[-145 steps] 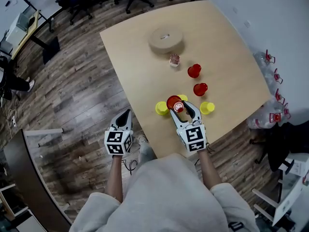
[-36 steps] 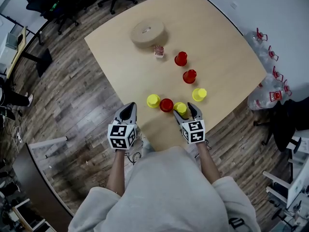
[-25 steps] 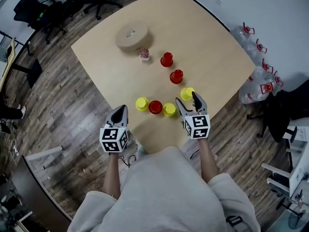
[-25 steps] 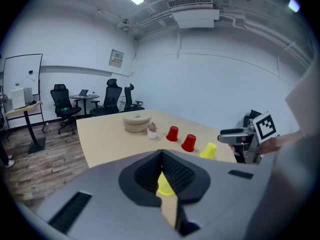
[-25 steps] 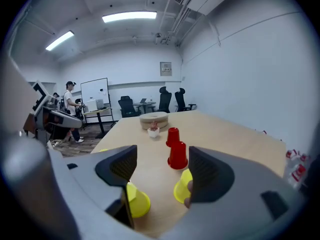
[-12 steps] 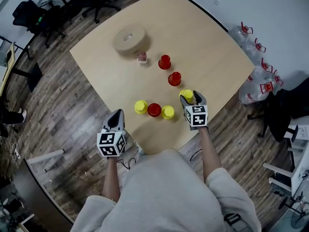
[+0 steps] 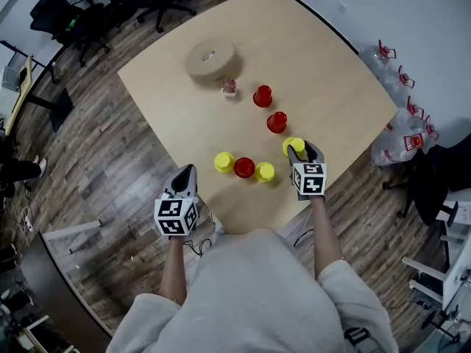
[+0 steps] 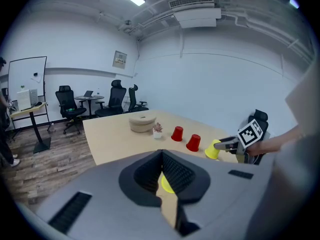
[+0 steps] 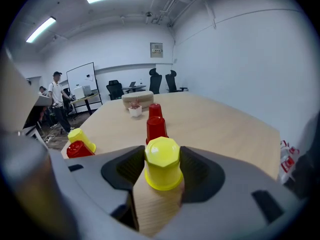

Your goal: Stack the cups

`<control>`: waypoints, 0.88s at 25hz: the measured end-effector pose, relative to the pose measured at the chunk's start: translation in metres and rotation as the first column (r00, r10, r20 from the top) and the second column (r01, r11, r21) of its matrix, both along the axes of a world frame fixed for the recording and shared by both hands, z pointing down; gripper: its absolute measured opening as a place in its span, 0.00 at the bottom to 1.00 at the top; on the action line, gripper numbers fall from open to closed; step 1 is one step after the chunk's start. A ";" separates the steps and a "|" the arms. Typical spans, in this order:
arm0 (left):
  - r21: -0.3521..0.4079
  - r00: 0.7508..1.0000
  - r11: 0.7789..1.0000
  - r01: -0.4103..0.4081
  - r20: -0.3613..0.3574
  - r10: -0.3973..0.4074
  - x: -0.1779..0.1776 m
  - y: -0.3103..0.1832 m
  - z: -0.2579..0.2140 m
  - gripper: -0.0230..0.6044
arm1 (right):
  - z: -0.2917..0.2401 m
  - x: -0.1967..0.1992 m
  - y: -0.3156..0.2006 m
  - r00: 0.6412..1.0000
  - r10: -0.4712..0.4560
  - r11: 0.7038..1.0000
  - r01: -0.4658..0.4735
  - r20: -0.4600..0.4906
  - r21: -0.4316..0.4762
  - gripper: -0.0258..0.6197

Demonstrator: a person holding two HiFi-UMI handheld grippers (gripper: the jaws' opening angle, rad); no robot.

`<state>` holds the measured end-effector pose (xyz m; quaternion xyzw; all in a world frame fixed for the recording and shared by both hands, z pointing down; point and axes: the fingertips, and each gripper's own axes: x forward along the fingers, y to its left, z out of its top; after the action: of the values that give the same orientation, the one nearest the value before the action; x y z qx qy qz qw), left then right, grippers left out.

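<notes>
Several upside-down cups stand on the wooden table (image 7: 331,72). A yellow cup (image 7: 224,162), a red cup (image 7: 244,168) and another yellow cup (image 7: 265,172) form a row near the front edge. Two red cups (image 7: 277,122) (image 7: 263,95) stand farther back. My right gripper (image 7: 298,148) (image 9: 161,170) has a separate yellow cup (image 7: 292,144) (image 9: 161,156) between its jaws, which are closing with the pads touching its sides. My left gripper (image 7: 187,173) (image 8: 161,156) is shut and empty, over the floor off the table's front left edge.
A round tan spool (image 7: 210,57) and a small potted plant (image 7: 229,87) sit at the back of the table. Office chairs (image 7: 110,6) stand beyond it. Water bottles (image 7: 408,123) lie on the floor at the right. A person (image 9: 56,104) stands far off.
My right gripper has moved right from the row of cups to the separate yellow cup, and its jaws have narrowed around it. The left gripper has barely moved.
</notes>
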<state>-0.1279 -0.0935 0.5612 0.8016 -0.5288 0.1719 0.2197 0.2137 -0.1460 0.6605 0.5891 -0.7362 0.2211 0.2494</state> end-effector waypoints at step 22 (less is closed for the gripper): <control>0.002 0.999 0.999 0.033 -0.029 -0.033 -0.010 0.009 0.001 0.05 | -0.103 -0.174 0.015 0.916 -0.396 0.909 0.383 0.056 0.163 0.39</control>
<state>-0.1383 -0.0849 0.5621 0.7955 -0.5389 0.1559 0.2290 0.0398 -0.1314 0.5573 0.4369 -0.8635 0.1367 0.2113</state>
